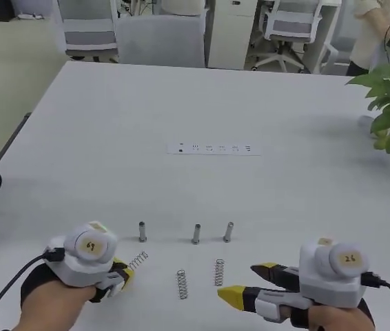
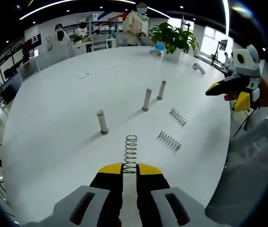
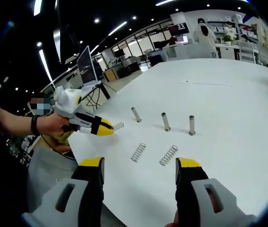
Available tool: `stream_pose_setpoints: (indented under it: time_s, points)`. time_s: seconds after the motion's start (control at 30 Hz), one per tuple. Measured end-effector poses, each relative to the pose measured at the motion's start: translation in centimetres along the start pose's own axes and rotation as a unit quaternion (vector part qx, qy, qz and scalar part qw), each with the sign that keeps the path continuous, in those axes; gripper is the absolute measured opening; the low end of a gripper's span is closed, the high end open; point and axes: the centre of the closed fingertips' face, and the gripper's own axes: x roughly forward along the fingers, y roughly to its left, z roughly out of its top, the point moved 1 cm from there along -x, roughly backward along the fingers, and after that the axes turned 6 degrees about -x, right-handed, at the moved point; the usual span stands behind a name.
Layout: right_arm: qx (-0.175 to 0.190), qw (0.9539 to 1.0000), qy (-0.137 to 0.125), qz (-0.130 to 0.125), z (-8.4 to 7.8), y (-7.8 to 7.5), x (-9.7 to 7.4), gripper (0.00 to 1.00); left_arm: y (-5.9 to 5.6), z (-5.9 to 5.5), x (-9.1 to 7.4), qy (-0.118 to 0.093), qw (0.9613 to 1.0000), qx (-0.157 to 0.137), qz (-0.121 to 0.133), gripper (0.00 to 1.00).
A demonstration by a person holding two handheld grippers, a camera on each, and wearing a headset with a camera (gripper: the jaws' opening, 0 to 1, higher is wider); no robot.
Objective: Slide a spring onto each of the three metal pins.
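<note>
Three metal pins stand upright in a row on the white desk (image 1: 181, 103): the left pin (image 1: 142, 232), the middle pin (image 1: 196, 234) and the right pin (image 1: 228, 232), none carrying a spring yet. The left claw (image 2: 130, 169), at the near left, is pressed almost together and pinches the near end of the left spring (image 2: 130, 149), which lies on the desk pointing toward the left pin. The middle spring (image 1: 182, 283) and the right spring (image 1: 219, 272) lie loose, near of the middle and right pins. The right claw (image 3: 140, 163), at the near right, is spread wide and holds nothing, its yellow tips pointing left toward those two springs. A power strip (image 1: 213, 148) sits farther back.
</note>
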Motion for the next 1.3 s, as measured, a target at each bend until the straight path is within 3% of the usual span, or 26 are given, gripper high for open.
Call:
stream_pose_setpoints:
  time_s: [0.3, 0.63, 1.3]
  points:
    - [0.012, 0.9998, -0.009, 0.012, 0.7, 0.7, 0.9, 0.57, -1.0, 1.0, -0.6, -0.02, 0.9997, 0.009, -0.008, 0.02]
    - [0.023, 0.9991, -0.019, 0.031, 1.7, 1.6, 2.6, 0.55, -2.0, 1.2, -0.9, -0.032, 0.9992, 0.016, -0.019, 0.02]
    - [0.053, 0.9966, -0.029, 0.056, 2.4, 2.7, 5.1, 0.51, -5.3, 2.6, -0.9, -0.053, 0.996, 0.042, -0.058, 0.02]
